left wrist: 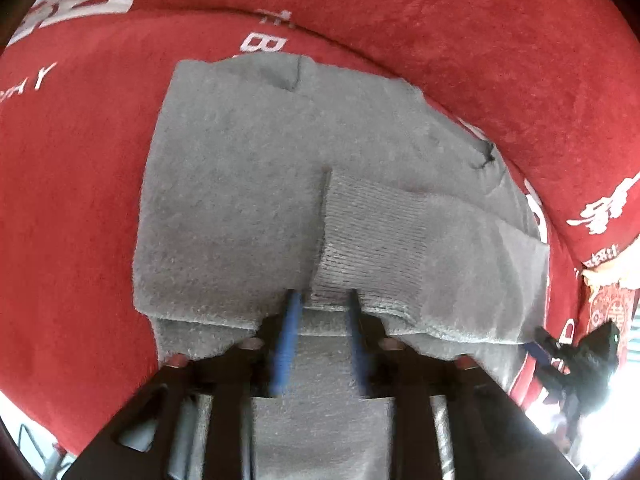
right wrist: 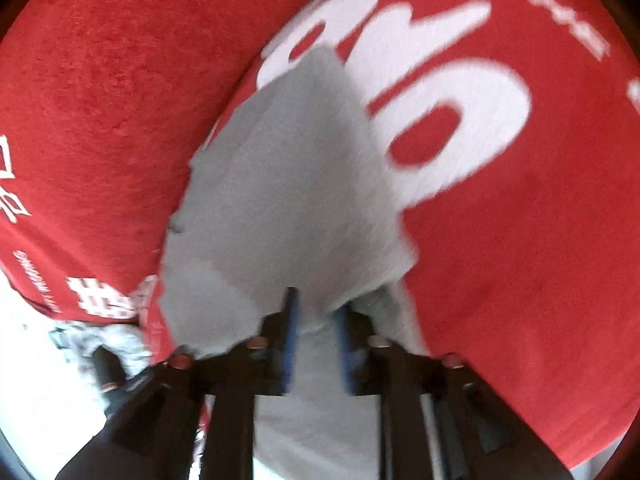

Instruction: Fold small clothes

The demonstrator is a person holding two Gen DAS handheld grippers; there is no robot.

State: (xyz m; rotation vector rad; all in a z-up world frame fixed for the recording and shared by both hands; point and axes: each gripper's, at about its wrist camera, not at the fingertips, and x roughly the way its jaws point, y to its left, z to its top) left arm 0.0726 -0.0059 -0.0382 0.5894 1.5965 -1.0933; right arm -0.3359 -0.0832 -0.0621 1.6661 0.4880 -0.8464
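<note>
A small grey knit garment (left wrist: 240,184) lies partly folded on a red cloth (left wrist: 72,184). Its ribbed cuff (left wrist: 360,240) is turned over the body. My left gripper (left wrist: 322,300) has its blue-padded fingers shut on the ribbed edge at the near side. In the right wrist view the same grey garment (right wrist: 288,200) runs away from me, blurred. My right gripper (right wrist: 316,304) is shut on its near edge and lifts a fold of it. The right gripper also shows in the left wrist view (left wrist: 576,356) at the lower right.
The red cloth has white lettering (right wrist: 432,92) and a raised fold (left wrist: 440,40) behind the garment. The surface's edge and a bright floor (right wrist: 40,360) lie at the lower left of the right wrist view. A patterned red item (left wrist: 612,308) sits at the right edge.
</note>
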